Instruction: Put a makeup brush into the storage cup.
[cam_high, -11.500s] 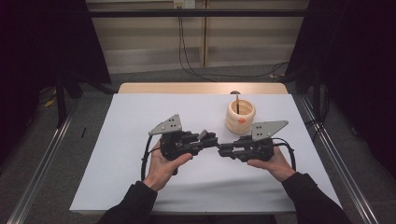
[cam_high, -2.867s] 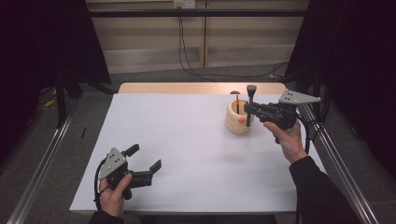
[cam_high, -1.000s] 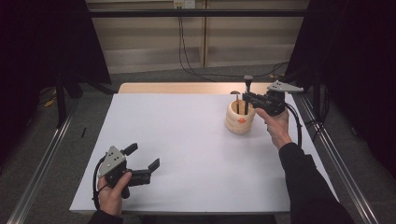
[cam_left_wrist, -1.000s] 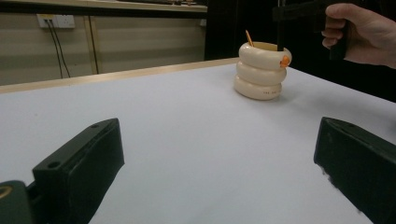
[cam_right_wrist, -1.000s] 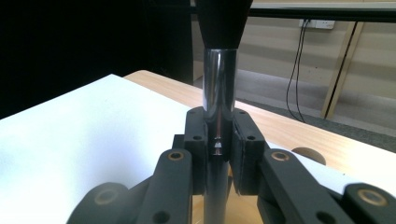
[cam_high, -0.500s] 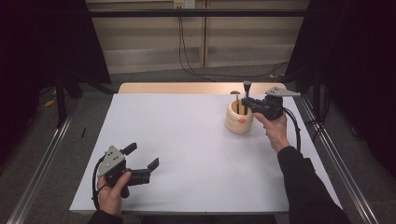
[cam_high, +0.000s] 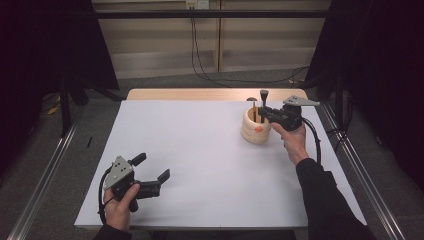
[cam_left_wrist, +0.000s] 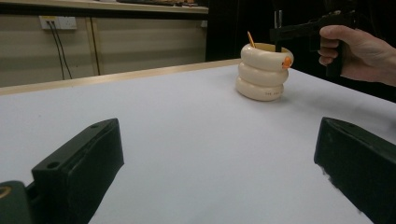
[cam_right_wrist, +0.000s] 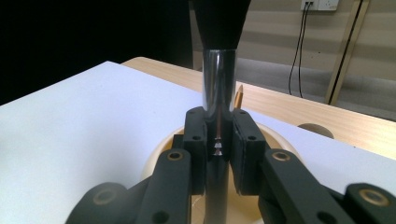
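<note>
A cream ringed holder (cam_high: 256, 127) stands at the table's far right, with a thin wooden stick (cam_high: 253, 111) upright in it. My right gripper (cam_high: 261, 113) hovers over the holder's mouth, shut on a tool with a shiny metal shaft (cam_right_wrist: 218, 93) and a black flared end (cam_high: 263, 94); the tool stands upright with its lower end inside the holder (cam_right_wrist: 163, 163). My left gripper (cam_high: 151, 167) rests near the table's front left, open with nothing between its jaws. From the left gripper view the holder (cam_left_wrist: 263, 72) stands far off, with the other hand (cam_left_wrist: 357, 49) beside it.
A white sheet (cam_high: 210, 160) covers the table; a strip of bare wood (cam_high: 190, 94) runs along its far edge. Metal rails (cam_high: 45, 175) flank both sides. Cables (cam_high: 200, 50) hang down the wall behind.
My right gripper has sunk a little with the tool, so its lower end stands deeper in the holder. The left gripper has stayed where it was.
</note>
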